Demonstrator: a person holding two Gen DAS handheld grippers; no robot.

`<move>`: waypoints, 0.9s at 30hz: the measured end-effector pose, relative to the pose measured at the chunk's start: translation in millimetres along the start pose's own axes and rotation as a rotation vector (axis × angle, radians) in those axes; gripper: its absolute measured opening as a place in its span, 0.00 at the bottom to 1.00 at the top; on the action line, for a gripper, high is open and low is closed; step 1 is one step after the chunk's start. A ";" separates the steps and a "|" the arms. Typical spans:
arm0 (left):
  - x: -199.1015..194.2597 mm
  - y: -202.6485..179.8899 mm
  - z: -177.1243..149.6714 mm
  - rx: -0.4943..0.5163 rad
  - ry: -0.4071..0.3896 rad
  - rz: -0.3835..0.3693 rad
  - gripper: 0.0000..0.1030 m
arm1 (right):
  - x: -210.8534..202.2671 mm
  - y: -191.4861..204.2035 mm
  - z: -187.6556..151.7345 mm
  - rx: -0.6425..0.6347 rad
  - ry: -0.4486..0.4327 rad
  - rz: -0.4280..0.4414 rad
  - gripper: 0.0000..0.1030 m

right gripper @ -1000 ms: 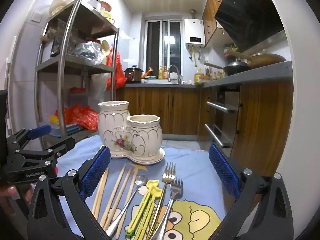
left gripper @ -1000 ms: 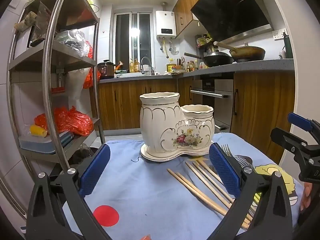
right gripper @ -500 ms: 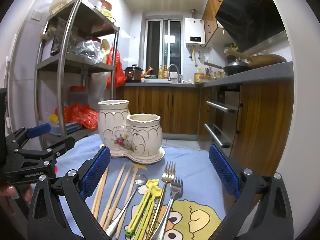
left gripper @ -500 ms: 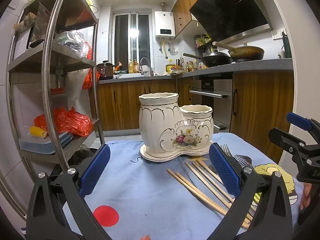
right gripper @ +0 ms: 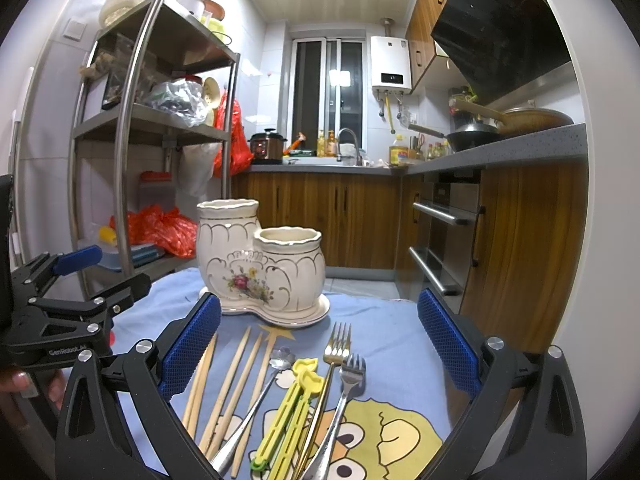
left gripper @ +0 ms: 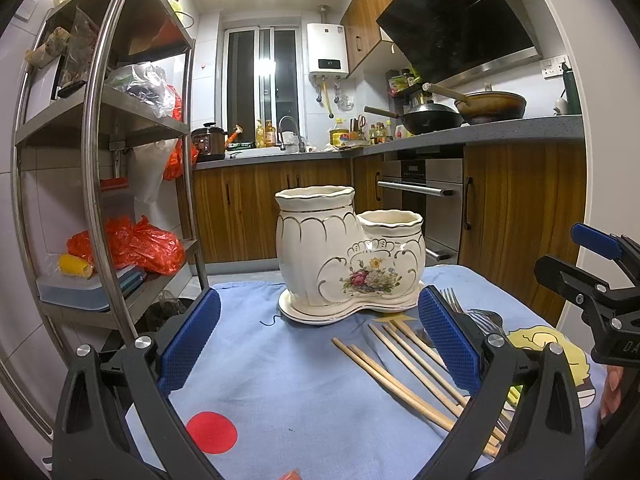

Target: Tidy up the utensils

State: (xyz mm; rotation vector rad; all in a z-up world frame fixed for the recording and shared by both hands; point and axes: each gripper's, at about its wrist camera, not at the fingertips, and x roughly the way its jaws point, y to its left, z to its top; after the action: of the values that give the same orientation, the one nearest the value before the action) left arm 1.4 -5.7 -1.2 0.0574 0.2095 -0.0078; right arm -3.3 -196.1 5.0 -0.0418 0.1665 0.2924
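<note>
Black angular frames are seen on both grippers, the left gripper (left gripper: 316, 344) and right gripper (right gripper: 318, 344), fitted with blue textured pads (right gripper: 190, 346), silver screws (right gripper: 491, 343) and white "GenRobot.AI" lettering (right gripper: 68, 350) at left.

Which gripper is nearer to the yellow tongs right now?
Right. The right gripper, open, hovers directly over the yellow tongs, which lie between its fingers. The left gripper, also open, hangs over bare cloth beside the chopsticks, farther left.
</note>
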 end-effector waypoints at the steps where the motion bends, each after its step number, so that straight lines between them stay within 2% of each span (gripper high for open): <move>1: 0.2 -0.5 -0.1 0.000 0.000 0.000 0.95 | 0.1 0.0 0.0 0.000 0.000 0.000 0.95; 27: -0.3 -1.2 1.8 0.003 -0.001 0.001 0.95 | 1.6 -0.6 -1.6 -0.001 0.003 0.000 0.95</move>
State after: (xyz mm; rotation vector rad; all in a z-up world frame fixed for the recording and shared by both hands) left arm 1.5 -7.0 0.5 0.0604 0.2081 -0.0069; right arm -1.8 -196.3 3.2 -0.0433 0.1694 0.2926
